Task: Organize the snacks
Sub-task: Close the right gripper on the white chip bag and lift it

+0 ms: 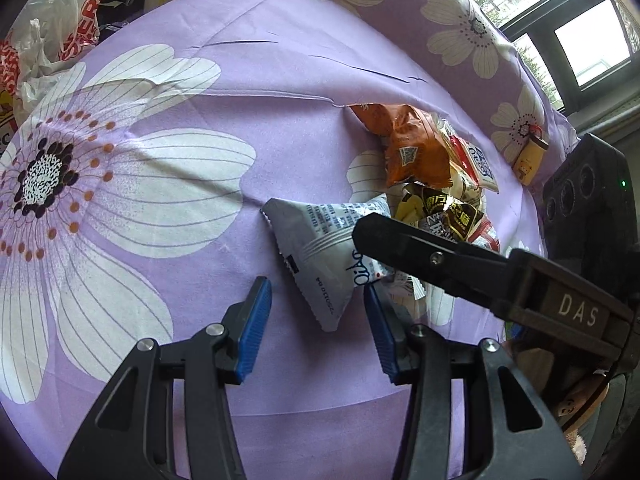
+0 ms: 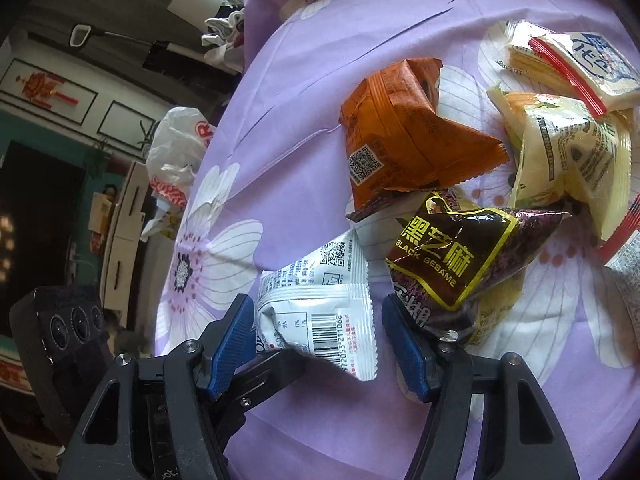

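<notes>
While the left gripper (image 1: 316, 320) gapes empty at lower centre, the right gripper (image 2: 318, 344) straddles, unclenched, the white snack packet (image 2: 320, 312) on the purple floral cloth (image 1: 180, 260).

The bedsheet (image 1: 248, 80) is lilac, printed with big white flowers whose centres are dark and speckled (ringed with orange dots). One snack packet (image 2: 320, 300) is white with black print and a barcode, another (image 2: 404, 128) is orange, and a third (image 2: 452, 252) is dark brown with yellow lettering. The plastic bag (image 1: 60, 20) is white with red letters.
</notes>
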